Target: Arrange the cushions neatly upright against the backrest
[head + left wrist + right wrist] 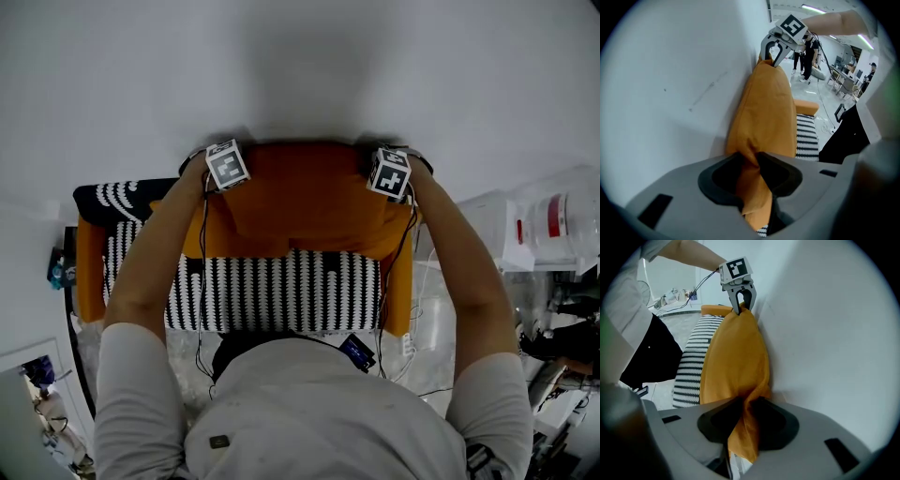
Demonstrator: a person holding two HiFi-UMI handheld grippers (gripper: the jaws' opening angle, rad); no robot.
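Head view: you held the orange cushion [305, 202] by its two top corners, left gripper [227, 167] on one and right gripper [390, 174] on the other. The cushion stood on edge at the back of the black-and-white striped seat [272, 291], close to the white wall [300, 66]. A dark patterned cushion [117, 199] lay at the sofa's left end, by the orange armrest [90, 267].

Left gripper view: your jaws were narrowed onto a fold of orange fabric, pads pressing it from both sides. The cushion rose upright beside the wall, with the other gripper pinching its far corner.

Right gripper view: same picture mirrored. Your jaws were clamped on a bunched corner of the cushion, which stood against the wall.
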